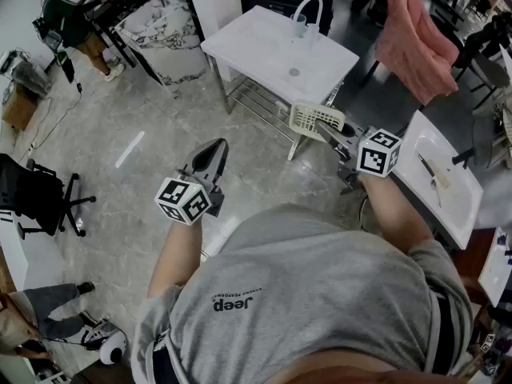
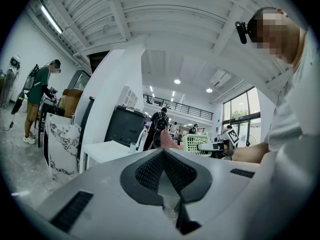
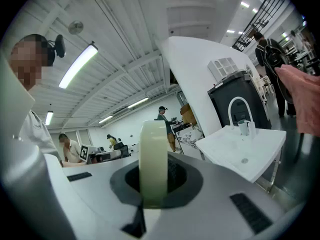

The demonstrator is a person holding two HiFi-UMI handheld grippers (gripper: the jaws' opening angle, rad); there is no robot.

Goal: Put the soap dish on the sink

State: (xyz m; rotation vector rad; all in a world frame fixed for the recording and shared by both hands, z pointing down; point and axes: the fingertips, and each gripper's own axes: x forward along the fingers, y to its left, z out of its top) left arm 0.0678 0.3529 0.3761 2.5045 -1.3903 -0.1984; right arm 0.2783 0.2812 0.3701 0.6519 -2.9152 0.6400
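The soap dish is pale yellow-green and slatted. My right gripper is shut on its near edge and holds it in the air just off the front right corner of the white sink. In the right gripper view the dish stands edge-on between the jaws, with the sink and its arched tap ahead to the right. My left gripper hangs shut and empty over the floor, left of the sink. From the left gripper view the dish shows at the right.
A wire shelf sits under the sink. A marble-patterned bin stands to its left, a chair draped in pink cloth to its right. A second white basin is at my right. An office chair and people stand about.
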